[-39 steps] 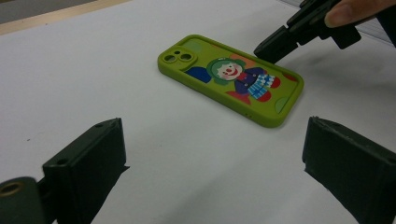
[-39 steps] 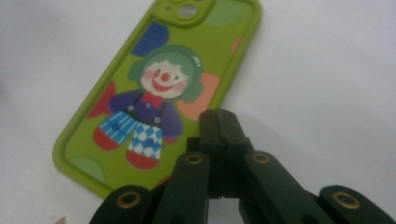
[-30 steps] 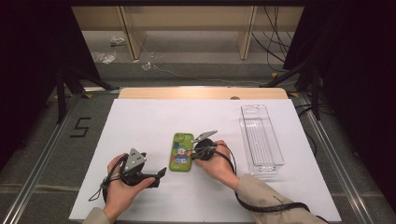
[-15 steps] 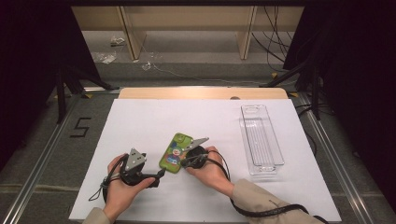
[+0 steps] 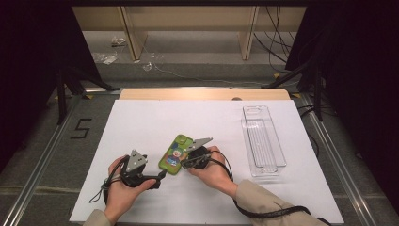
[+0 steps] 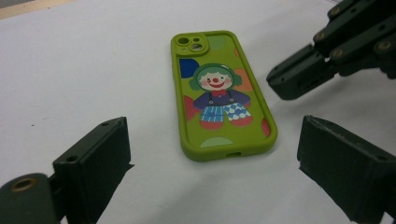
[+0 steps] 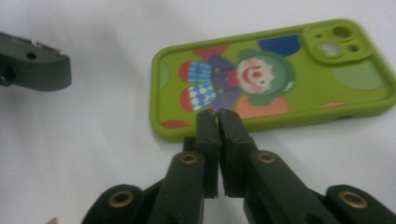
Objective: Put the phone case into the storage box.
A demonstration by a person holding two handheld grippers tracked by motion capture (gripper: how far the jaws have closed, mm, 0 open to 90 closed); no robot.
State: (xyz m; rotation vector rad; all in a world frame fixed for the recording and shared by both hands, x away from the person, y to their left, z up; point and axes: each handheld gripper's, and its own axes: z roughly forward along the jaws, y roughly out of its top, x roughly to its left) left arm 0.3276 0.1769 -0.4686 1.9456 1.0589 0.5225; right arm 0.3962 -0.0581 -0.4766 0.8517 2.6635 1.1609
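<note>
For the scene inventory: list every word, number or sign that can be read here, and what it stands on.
"5": dark numeral on the grey floor left of the table.
Phone case: a clown picture, no lettering.
Clear tray: no readable marking.

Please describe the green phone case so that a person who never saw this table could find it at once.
On the white table, look near the front edge, between the two hand-held grippers. There the phone case lies flat, left of the clear plastic tray. It alone is lime green and bears a cartoon clown.

The right claw [image 7: 218,121] hides part of the phone case's [image 7: 280,79] near edge.
</note>
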